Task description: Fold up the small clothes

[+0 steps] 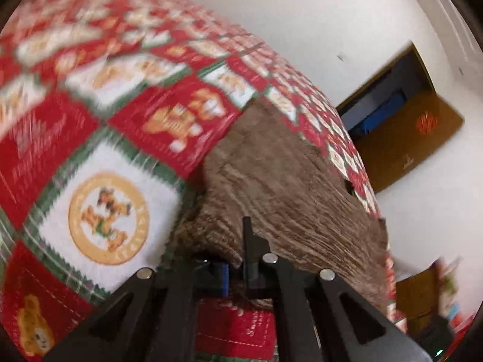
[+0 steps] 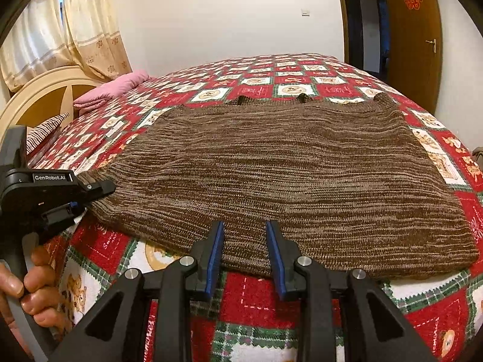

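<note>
A brown knit sweater (image 2: 271, 175) lies flat on the quilted bed (image 2: 259, 295); the right tool (image 2: 245, 235) hovers parted over its near hem (left tool (image 2: 87, 193) at its corner).

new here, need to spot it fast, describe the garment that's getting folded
Start at the bed with the red, white and green bear-patterned quilt. Spread flat across it lies the brown sweater, the only plain ribbed knit there, unlike the pink folded cloth by the headboard.

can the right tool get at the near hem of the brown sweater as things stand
Probably yes: the right tool is open, its fingers apart right over the brown sweater hem on the quilt, with nothing between them.
</note>
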{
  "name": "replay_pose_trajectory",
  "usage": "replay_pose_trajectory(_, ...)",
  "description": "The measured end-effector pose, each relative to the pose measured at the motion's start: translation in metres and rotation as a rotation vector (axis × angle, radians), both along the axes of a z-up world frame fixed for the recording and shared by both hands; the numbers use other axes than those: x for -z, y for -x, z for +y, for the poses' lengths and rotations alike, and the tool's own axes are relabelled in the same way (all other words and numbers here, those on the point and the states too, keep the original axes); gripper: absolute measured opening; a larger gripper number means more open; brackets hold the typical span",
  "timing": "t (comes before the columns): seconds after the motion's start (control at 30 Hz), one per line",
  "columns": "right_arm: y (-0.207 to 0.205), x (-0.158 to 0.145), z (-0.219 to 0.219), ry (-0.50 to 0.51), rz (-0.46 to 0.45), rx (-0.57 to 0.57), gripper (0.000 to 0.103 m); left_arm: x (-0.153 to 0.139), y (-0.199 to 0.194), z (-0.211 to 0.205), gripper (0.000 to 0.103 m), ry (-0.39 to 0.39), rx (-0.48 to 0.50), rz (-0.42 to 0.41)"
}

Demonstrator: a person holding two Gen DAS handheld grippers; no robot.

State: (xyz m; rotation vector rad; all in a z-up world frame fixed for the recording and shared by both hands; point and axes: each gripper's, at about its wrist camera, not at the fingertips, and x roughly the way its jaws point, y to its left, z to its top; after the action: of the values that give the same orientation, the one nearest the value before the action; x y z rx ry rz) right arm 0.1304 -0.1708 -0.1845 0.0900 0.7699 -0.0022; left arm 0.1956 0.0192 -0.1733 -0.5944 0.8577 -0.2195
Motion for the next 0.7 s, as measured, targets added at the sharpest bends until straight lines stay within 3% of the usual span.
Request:
replay_pose_trajectory(0.13, 0.0, 0.0, 0.0, -0.006, 0.001, -0.001, 0.031, -0.025, 0.011, -0.023, 0.005, -0.085, 0.084, -0.13)
replay_pose_trajectory(0.2, -0.001, 0.0, -0.001, -0.008, 0.008, -0.001, 0.032, -0.027, 0.016, -0.028, 0.005, -0.12, 0.102, -0.156)
replay_pose_trajectory(0.23, -0.003, 0.001, -0.001, -0.016, 0.02, -0.008, 0.037, -0.023, 0.015, -0.024, 0.005, -0.115, 0.1, -0.143)
replay_pose_trajectory(0.33, -0.014, -0.002, 0.01, 0.019, 0.09, -0.064, 0.057, 0.0, 0.005, -0.004, 0.005, -0.073, 0.057, -0.043)
replay_pose_trajectory(0.4, -0.021, -0.012, 0.025, 0.104, 0.123, -0.09, 0.058, 0.009, 0.003, 0.008, 0.006, -0.047, 0.037, -0.015)
replay_pose_trajectory(0.47, -0.029, -0.035, 0.037, 0.062, 0.052, -0.156, 0.058, 0.016, 0.002, 0.02, 0.009, 0.05, 0.03, -0.008)
replay_pose_trajectory(0.53, -0.044, -0.05, 0.047, 0.05, 0.032, -0.188, 0.058, 0.017, 0.002, 0.021, 0.009, 0.059, 0.022, -0.007)
replay_pose_trajectory(0.7, -0.113, -0.061, 0.076, -0.026, 0.086, -0.267, 0.058, 0.021, -0.011, 0.027, 0.018, 0.139, -0.005, 0.013)
